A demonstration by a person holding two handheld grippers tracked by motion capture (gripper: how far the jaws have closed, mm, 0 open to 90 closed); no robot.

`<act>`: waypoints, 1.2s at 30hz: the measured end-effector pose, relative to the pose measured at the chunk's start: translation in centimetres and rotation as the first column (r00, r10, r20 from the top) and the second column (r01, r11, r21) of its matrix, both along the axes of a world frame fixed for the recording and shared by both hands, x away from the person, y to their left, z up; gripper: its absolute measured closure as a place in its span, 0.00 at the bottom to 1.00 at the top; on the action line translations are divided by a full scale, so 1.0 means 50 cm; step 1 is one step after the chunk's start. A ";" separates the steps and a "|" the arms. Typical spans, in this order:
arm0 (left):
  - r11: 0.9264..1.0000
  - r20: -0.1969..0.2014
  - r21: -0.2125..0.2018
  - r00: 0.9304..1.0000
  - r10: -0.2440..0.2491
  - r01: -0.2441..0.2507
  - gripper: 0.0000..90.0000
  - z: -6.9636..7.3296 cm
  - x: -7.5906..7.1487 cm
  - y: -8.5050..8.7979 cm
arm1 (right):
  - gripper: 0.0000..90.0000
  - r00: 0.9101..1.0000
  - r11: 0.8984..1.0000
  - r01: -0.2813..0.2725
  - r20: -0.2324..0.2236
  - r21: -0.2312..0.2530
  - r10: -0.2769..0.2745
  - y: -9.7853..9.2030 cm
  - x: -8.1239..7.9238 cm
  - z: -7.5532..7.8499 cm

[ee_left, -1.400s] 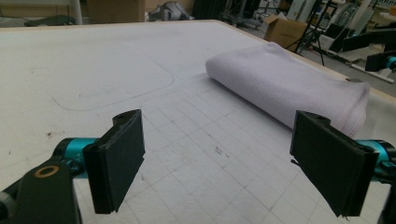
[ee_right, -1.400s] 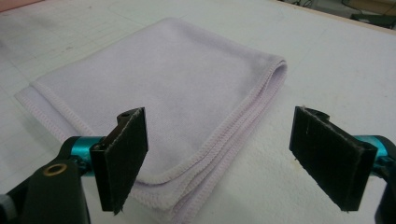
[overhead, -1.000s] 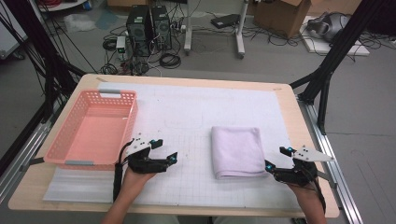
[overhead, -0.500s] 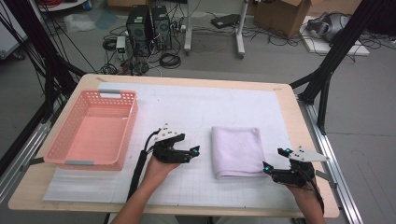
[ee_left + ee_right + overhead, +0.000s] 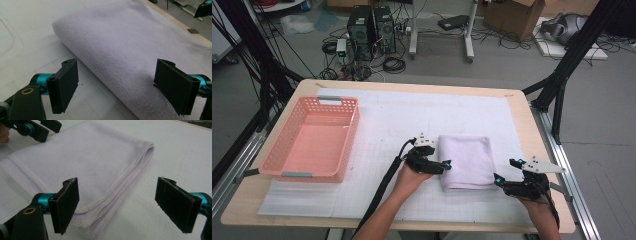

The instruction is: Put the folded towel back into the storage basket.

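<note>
A folded lilac towel point(image 5: 467, 161) lies flat on the white mat, right of centre. My left gripper point(image 5: 445, 165) is at its left folded edge, open, with the jaws spread wide across the thick fold point(image 5: 117, 62). My right gripper point(image 5: 503, 172) hovers open just off the towel's near right corner, where the stitched hems point(image 5: 117, 192) stack in layers. Across the towel in the right gripper view, the left gripper point(image 5: 37, 128) is at the top left. Nothing is held by either gripper.
A pink plastic basket point(image 5: 311, 140) stands at the left of the table, holding nothing. A white gridded mat point(image 5: 382, 120) covers most of the wooden tabletop. The table's right edge point(image 5: 542, 145) runs close to my right hand. Computers and cables sit on the floor beyond.
My left gripper has travelled right from beside the basket to the towel's left edge. The right gripper has stayed near the towel's right corner.
</note>
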State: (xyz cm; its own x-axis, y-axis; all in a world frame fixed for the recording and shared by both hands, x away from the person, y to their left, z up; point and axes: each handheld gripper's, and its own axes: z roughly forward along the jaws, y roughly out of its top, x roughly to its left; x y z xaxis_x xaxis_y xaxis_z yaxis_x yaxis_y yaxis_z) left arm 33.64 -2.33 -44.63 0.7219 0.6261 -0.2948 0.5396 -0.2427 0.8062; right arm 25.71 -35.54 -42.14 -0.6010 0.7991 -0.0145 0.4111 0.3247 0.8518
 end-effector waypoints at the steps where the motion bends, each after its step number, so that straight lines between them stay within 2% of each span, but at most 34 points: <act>1: 1.000 -0.014 0.000 1.000 -0.002 0.002 0.22 -0.002 -0.001 -0.005 | 0.21 1.000 1.000 -0.002 0.001 -0.002 0.002 0.000 0.000 0.000; 4: 1.000 -0.046 -0.006 0.999 -0.015 0.015 0.23 -0.004 -0.003 -0.017 | 0.21 1.000 1.000 0.001 0.001 -0.002 -0.001 0.001 0.000 0.000; 6: 1.000 -0.060 0.016 0.998 -0.023 0.024 0.25 -0.006 -0.005 -0.023 | 0.21 1.000 1.000 0.000 -0.001 -0.003 0.000 0.001 0.000 0.000; 9: 0.999 -0.077 0.025 0.997 -0.030 0.032 0.29 -0.009 -0.006 -0.026 | 0.21 1.000 1.000 0.000 -0.001 -0.005 0.000 0.002 0.000 -0.001; 11: 0.999 -0.093 0.024 0.995 -0.030 0.033 0.35 -0.008 -0.005 -0.024 | 0.21 1.000 1.000 0.002 -0.005 -0.004 -0.002 0.002 0.000 -0.001; 15: 0.999 -0.127 0.007 0.991 -0.044 0.045 0.56 -0.007 -0.005 -0.022 | 0.21 1.000 1.000 0.000 -0.001 -0.008 0.000 0.001 0.001 -0.002; 19: 0.998 -0.130 -0.044 0.991 -0.041 0.036 0.75 -0.007 -0.007 -0.011 | 0.21 1.000 1.000 0.002 0.001 -0.003 -0.002 0.001 0.001 -0.002; 20: 0.998 -0.130 -0.049 0.990 -0.046 0.040 0.77 -0.007 -0.007 -0.007 | 0.21 1.000 1.000 0.004 -0.002 -0.002 -0.004 0.001 0.001 -0.002; 23: 0.997 -0.099 -0.042 0.993 -0.068 0.064 0.81 -0.002 -0.011 0.004 | 0.21 1.000 1.000 0.004 -0.003 0.000 -0.004 0.001 0.001 -0.002; 27: 0.995 -0.091 -0.078 0.994 -0.062 0.055 0.81 -0.003 -0.017 0.040 | 0.21 1.000 1.000 0.000 -0.002 -0.004 0.000 0.004 0.001 -0.003; 36: 0.993 -0.086 -0.116 0.996 -0.027 0.017 0.81 -0.009 -0.034 0.167 | 0.21 1.000 1.000 -0.015 -0.002 -0.017 0.015 0.015 0.003 -0.003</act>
